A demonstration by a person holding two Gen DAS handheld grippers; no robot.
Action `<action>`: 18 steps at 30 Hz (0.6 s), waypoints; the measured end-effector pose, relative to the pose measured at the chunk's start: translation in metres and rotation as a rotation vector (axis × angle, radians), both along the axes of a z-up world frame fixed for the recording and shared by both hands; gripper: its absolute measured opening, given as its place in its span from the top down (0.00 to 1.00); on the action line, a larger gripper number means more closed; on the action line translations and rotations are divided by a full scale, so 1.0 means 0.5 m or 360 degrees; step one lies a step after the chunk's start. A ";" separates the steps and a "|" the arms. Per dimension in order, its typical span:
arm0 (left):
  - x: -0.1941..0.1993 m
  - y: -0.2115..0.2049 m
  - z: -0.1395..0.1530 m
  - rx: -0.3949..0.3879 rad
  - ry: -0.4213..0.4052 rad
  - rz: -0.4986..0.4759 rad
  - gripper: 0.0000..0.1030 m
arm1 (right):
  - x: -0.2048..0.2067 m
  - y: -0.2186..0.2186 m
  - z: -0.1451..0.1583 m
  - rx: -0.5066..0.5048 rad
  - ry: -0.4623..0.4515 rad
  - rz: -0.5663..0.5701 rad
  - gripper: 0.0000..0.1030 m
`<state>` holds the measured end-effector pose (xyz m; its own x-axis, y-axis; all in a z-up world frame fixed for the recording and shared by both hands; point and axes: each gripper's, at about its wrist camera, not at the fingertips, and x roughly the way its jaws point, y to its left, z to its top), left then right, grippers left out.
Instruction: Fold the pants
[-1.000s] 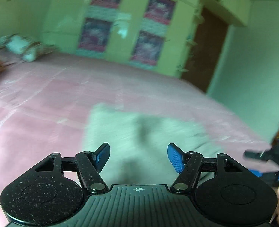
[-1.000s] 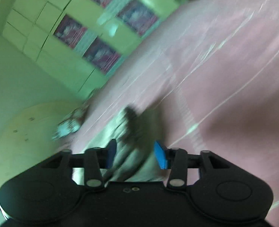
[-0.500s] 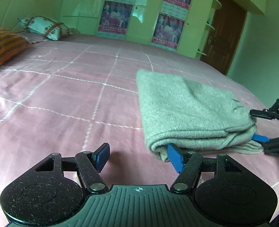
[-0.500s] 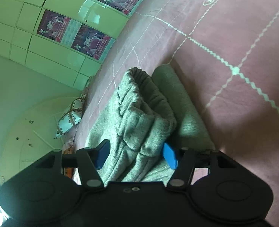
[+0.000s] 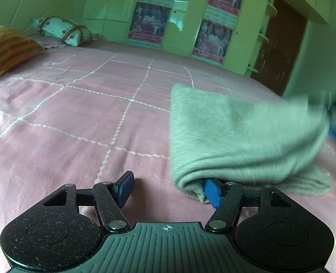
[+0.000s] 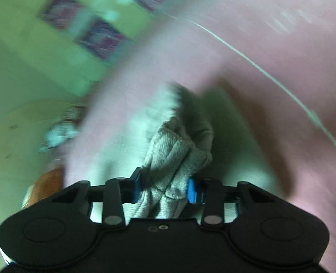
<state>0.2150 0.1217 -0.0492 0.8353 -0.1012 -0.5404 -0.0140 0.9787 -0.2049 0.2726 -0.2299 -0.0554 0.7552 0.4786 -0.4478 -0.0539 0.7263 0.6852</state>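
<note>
The grey knitted pants (image 5: 240,134) lie folded on the pink bedspread (image 5: 81,118), right of centre in the left wrist view. My left gripper (image 5: 169,190) is open and low over the bed; its right fingertip (image 5: 212,192) is tucked against the near corner of the fold, and the left fingertip is over bare bedspread. In the blurred right wrist view my right gripper (image 6: 164,188) has its jaws closing on the bunched waistband end of the pants (image 6: 177,152), with fabric filling the gap between the pads. That end is raised off the bed.
An orange striped pillow (image 5: 6,50) and a patterned white pillow (image 5: 63,30) lie at the far left of the bed. Green wardrobe doors with posters (image 5: 149,22) stand behind, a brown door (image 5: 279,47) to the right. Bare bedspread spreads left of the pants.
My right gripper has narrowed onto the waistband and swung sideways and up, lifting that end of the pants. My left gripper came down to the near fold corner, then held still.
</note>
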 end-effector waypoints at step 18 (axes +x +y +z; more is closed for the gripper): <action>-0.015 0.006 -0.017 -0.0020 -0.0021 0.0158 0.29 | -0.037 -0.118 -0.138 -0.0006 0.0225 -0.0138 0.75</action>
<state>0.2077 0.1246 -0.0576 0.8487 -0.0245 -0.5284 -0.1077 0.9700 -0.2180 0.2542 -0.2887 -0.1243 0.7229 0.4127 -0.5542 0.1058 0.7265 0.6790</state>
